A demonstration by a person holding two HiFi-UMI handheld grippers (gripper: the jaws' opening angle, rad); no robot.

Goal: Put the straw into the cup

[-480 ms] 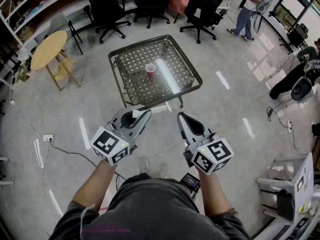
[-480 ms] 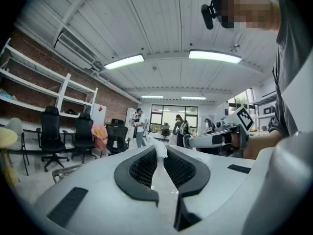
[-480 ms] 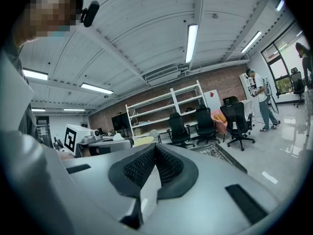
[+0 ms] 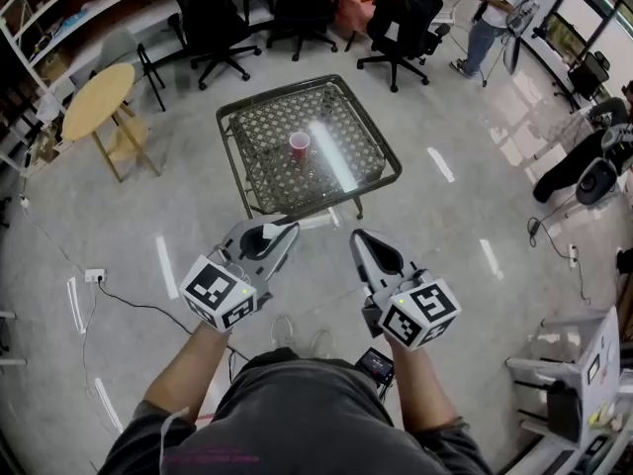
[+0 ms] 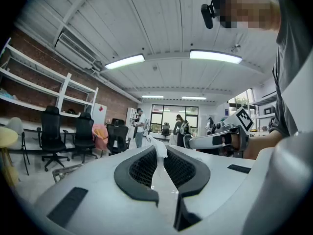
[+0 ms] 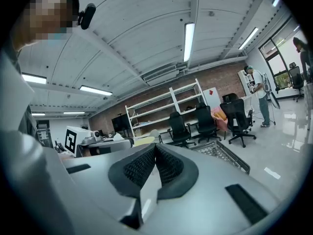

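Straw's pinched, cup's way out on the table

Closest in, the left gripper (image 4: 285, 229) has its jaws clamped on a thin white straw (image 5: 158, 152) that pokes up past the tips. The right gripper (image 4: 359, 237) beside it is squeezed shut with nothing in it. Farther out, the red cup (image 4: 299, 143) stands upright on the mesh table (image 4: 262, 161), well apart from the straw.

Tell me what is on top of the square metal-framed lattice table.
One red plastic cup stands upright near the middle of the table; the bright streak beside it is reflected light. The cup's inside is too small to make out.
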